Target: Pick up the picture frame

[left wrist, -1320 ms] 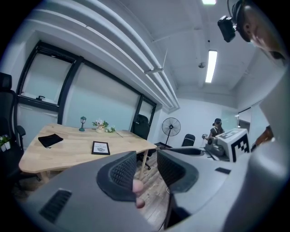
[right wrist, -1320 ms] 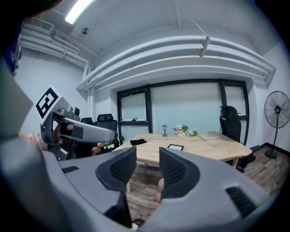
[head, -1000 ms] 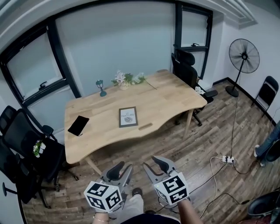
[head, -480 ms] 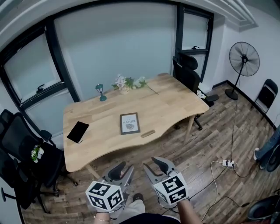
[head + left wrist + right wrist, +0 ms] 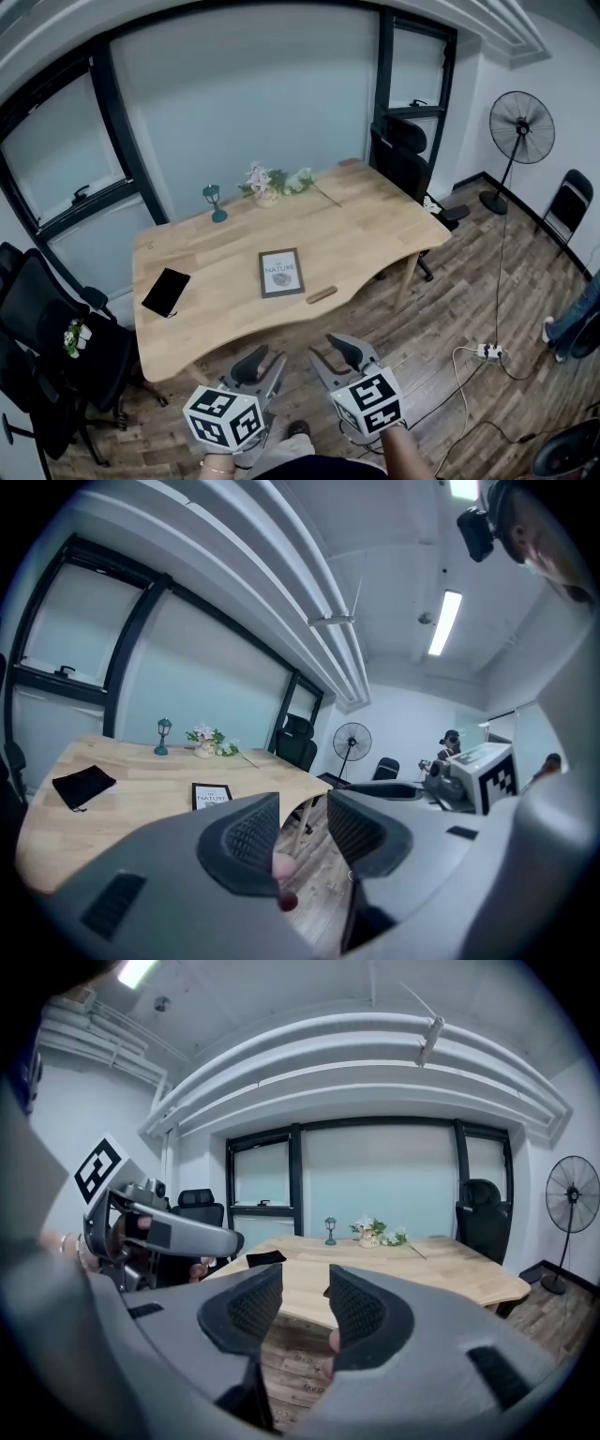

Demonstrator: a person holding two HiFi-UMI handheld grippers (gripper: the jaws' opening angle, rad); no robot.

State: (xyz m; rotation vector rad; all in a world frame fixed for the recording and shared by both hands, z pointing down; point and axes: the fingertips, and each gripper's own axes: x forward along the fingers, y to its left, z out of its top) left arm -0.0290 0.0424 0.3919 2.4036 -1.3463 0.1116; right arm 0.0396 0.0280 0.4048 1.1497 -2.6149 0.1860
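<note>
The picture frame (image 5: 281, 273), dark-edged with a white print, lies flat near the middle of the wooden table (image 5: 375, 220). It also shows in the left gripper view as a small picture frame (image 5: 212, 796) beyond the jaws. My left gripper (image 5: 262, 363) and right gripper (image 5: 334, 356) hover side by side over the floor, short of the table's near edge. Both are open with nothing between their jaws. They point roughly level at the table. The left gripper (image 5: 303, 822) and right gripper (image 5: 306, 1302) each show empty gaps.
On the table lie a black phone (image 5: 166, 291), a small wooden block (image 5: 321, 294), a little green lamp (image 5: 215, 201) and flowers (image 5: 272, 180). Black office chairs (image 5: 47, 328) stand at the left, another chair (image 5: 403, 150) at the far right. A fan (image 5: 522, 122) and a floor power strip (image 5: 487, 352) are at the right.
The table and frame have drawn nearer and lower in the head view as both grippers moved toward them. The jaws stay apart and empty.
</note>
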